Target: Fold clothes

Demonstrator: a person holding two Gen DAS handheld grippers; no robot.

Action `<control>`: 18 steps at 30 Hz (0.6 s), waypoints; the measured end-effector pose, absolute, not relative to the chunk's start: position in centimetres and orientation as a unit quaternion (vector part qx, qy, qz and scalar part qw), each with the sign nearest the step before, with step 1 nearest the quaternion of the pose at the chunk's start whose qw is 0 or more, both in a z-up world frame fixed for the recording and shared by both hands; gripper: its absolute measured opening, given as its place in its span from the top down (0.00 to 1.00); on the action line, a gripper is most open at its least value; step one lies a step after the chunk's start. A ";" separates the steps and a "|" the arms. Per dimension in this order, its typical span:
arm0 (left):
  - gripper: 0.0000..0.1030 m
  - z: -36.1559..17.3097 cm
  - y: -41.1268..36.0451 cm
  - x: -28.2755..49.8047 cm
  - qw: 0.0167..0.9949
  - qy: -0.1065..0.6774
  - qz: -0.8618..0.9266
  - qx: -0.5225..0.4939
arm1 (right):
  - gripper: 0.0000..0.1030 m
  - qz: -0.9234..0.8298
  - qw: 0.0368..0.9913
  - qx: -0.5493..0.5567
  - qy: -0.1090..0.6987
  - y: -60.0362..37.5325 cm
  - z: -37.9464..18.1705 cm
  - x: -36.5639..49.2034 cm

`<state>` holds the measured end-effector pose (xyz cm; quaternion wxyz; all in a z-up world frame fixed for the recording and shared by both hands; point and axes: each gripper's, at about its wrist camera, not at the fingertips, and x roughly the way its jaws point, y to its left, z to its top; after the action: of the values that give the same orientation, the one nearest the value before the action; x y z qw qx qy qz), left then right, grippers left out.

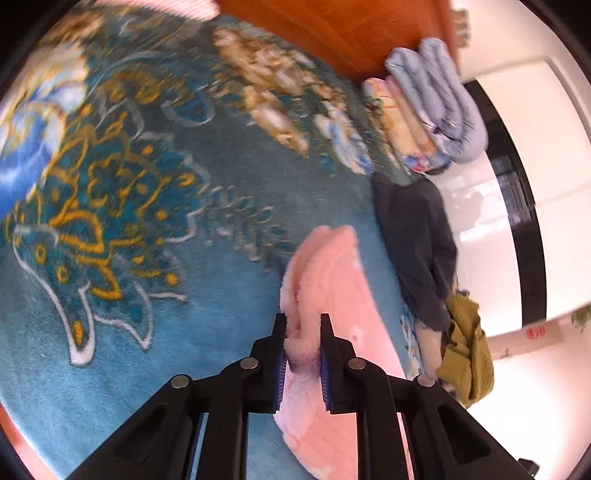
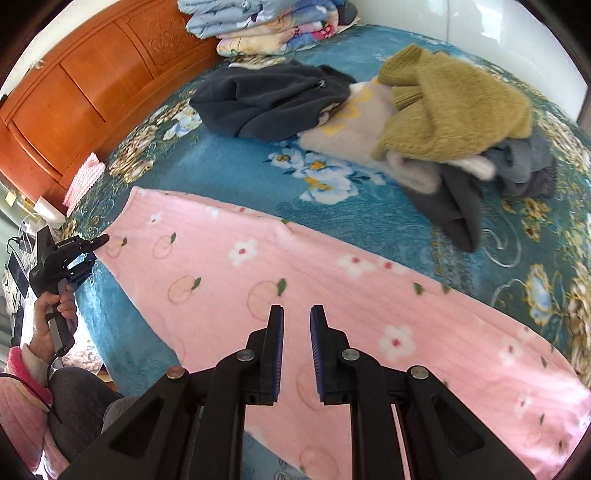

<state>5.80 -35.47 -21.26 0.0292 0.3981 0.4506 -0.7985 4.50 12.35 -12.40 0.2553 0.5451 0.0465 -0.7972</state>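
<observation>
Looking through the left wrist view first, then the right.

Left wrist, grip: your left gripper (image 1: 303,332) has its fingers clamped on a bunched edge of the pink fleece garment (image 1: 332,280); the fluffy fabric fills the gap between the blue pads.
Left wrist, garment: from the bite it trails across the blue patterned bedspread (image 1: 147,221), toward the right side of the bed.
Left wrist, surroundings: a dark grey garment (image 1: 413,236) and an olive knit (image 1: 465,339) lie near the bed's edge; folded quilts (image 1: 436,103) are stacked against the wooden headboard (image 1: 332,33). This view is motion-blurred.

Right wrist, grip: your right gripper (image 2: 297,332) hovers above the pink fleece garment (image 2: 295,266) with its fingers only narrowly apart and nothing between them.
Right wrist, garment: it lies as a long flat band across the bedspread (image 2: 240,166), peach and flower print up; your other gripper (image 2: 92,247), held in a hand (image 2: 51,314), sits at its far left end.
Right wrist, pile: the dark grey garment (image 2: 269,99), the olive knit (image 2: 450,107) and a cream piece (image 2: 354,125) wait unfolded beyond.

Step in hand: you look to be early in folding the pink piece, one end gripped, the other free.
Next move: probably open the right fingers wider, take the near edge, then carry both ends over together so the fold lands square.
</observation>
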 end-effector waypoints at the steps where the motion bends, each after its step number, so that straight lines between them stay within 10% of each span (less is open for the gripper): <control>1: 0.84 -20.1 -34.9 5.8 0.019 0.436 -0.808 0.396 | 0.86 -0.801 0.252 0.541 0.044 12.9 -11.8 4.9; 18: 0.85 -5.5 -14.9 5.8 -0.151 0.262 -0.861 0.410 | 0.86 -0.835 0.226 0.500 -0.021 21.6 -7.4 10.5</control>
<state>5.75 -14.94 -5.47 -0.1507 0.4103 0.2615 -0.8605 10.55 21.60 -7.42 0.2263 0.5004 -0.0208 -0.8354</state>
